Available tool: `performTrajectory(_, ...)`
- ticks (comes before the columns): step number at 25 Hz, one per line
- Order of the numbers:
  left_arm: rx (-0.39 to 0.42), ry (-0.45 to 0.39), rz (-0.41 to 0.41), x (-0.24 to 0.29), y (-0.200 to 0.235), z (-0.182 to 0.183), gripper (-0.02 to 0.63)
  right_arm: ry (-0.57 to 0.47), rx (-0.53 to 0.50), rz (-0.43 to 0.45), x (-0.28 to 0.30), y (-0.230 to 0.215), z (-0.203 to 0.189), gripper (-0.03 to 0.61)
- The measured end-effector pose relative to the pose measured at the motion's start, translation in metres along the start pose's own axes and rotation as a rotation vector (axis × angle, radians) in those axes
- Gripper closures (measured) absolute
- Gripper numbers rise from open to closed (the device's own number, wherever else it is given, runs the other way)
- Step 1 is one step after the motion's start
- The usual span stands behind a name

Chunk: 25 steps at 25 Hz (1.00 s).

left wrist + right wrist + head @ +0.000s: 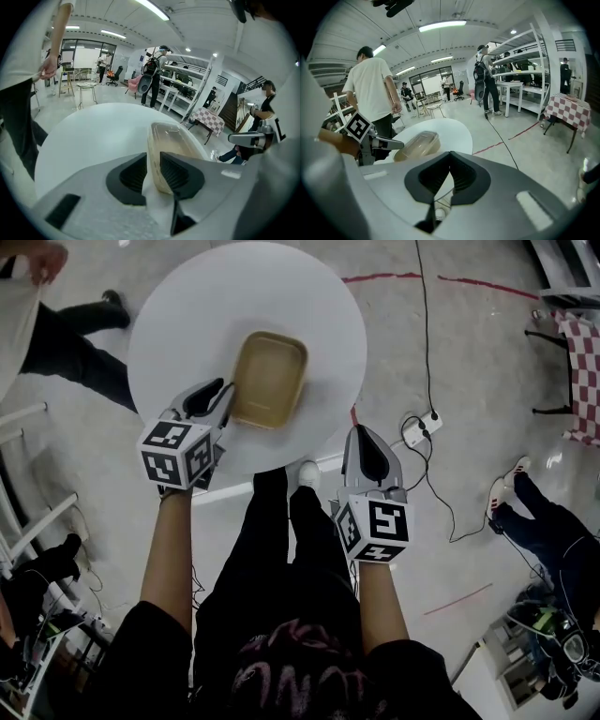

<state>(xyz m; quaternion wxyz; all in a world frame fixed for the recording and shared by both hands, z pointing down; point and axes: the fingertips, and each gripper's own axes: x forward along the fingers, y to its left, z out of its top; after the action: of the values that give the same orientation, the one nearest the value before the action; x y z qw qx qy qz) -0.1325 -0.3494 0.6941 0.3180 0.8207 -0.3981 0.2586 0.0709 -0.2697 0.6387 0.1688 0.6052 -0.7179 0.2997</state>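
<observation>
The left tongs (153, 171) pinch the near rim of the tray (270, 379) lying mid-counter (187, 306), while the right tongs (364, 435) hang clenched and empty off its edge; so thin a one-sided hold could let the tray tip or slip free.

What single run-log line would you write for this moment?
left tongs: shut on tan tray rim | right tongs: shut, empty, off table edge | tray: on round white table

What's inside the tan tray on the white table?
The tan tray shows only its bare floor. The left gripper, shut on the rim, covers the near-left corner.
</observation>
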Motion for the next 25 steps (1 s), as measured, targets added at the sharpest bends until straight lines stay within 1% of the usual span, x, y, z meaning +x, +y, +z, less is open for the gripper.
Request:
performTrajectory(3,-0.013,0.002,-0.019,0.005,-0.002,0.002,0.554,0.004,-0.001,0.000,0.004,-0.003,0.001,0.580)
performTrajectory(5,-0.014,0.003,-0.024,0.008,-0.002,0.007,0.578,0.004,-0.001,-0.001,0.007,-0.005,0.004,0.580)
performTrajectory(8,-0.023,0.000,-0.021,0.010,-0.002,0.012,0.584,0.003,-0.002,-0.001,0.009,-0.007,0.008,0.580)
performTrajectory(12,-0.039,-0.007,-0.016,0.012,-0.002,0.009,0.586,0.003,-0.005,-0.005,0.008,-0.011,0.005,0.580)
performTrajectory(15,-0.045,-0.011,-0.010,0.015,-0.004,0.012,0.588,0.005,-0.003,-0.005,0.009,-0.017,0.005,0.580)
performTrajectory(16,-0.046,-0.014,-0.009,0.016,-0.005,0.013,0.601,0.006,-0.003,-0.006,0.008,-0.018,0.005,0.580)
performTrajectory(21,-0.052,-0.017,-0.007,0.015,-0.008,0.015,0.601,0.005,-0.002,-0.005,0.005,-0.020,0.004,0.580)
performTrajectory(25,-0.060,-0.040,-0.005,0.010,-0.010,0.016,0.603,-0.001,-0.001,-0.006,0.001,-0.018,0.002,0.580)
